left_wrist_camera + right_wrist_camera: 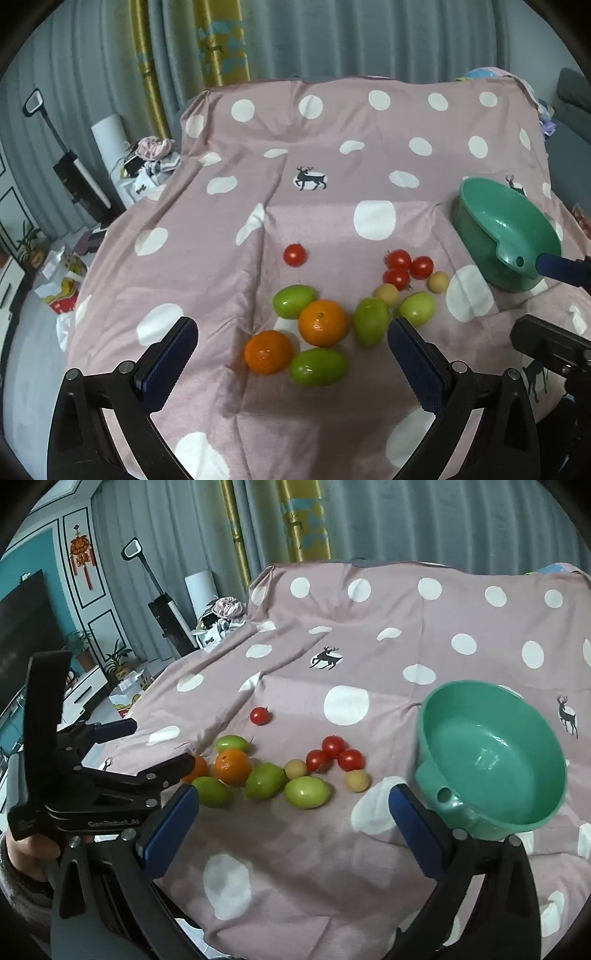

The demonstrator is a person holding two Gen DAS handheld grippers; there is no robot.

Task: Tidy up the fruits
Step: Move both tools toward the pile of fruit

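Observation:
Fruit lies on a pink dotted cloth (332, 147): two oranges (322, 322), several green fruits (318, 366), several red tomatoes (398, 259), one tomato apart (294, 254), two small tan fruits (438, 281). My left gripper (292, 363) is open and empty, hovering just short of the pile. A green bowl (506, 225) stands at the right, empty. In the right wrist view my right gripper (293, 825) is open and empty, near the bowl (491, 753) and in front of the fruit (306, 791). The left gripper (110, 775) shows at the left there.
The cloth covers a raised surface that drops off at the left. Beyond that edge are floor clutter (62, 280), a vacuum (162, 609), plants (118, 661) and a TV (26, 616). Grey curtains (369, 37) hang behind.

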